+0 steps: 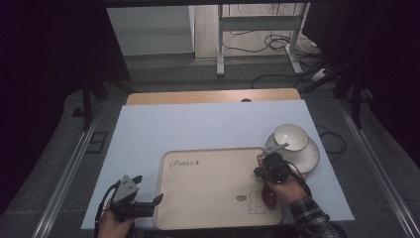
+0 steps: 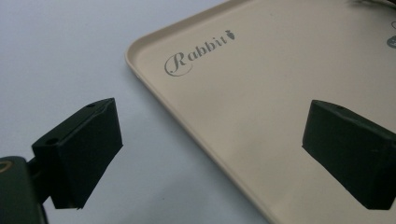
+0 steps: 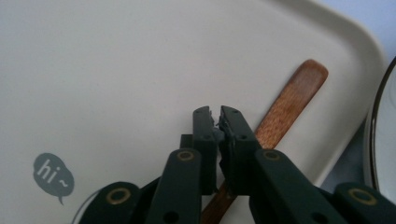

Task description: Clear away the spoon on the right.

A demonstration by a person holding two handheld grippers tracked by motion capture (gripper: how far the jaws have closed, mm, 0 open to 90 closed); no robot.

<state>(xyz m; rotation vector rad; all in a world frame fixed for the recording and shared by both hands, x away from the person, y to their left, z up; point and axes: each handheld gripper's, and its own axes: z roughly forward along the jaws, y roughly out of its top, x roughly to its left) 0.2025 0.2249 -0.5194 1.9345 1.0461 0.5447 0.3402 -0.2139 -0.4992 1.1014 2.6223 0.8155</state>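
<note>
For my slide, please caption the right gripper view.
Right gripper, jaws nearly shut, above a wooden spoon lying on the tray.

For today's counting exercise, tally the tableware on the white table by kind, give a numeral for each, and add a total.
Tray: 1
Bowl: 1
Plate: 1
Wooden spoon: 1
Total: 4
</note>
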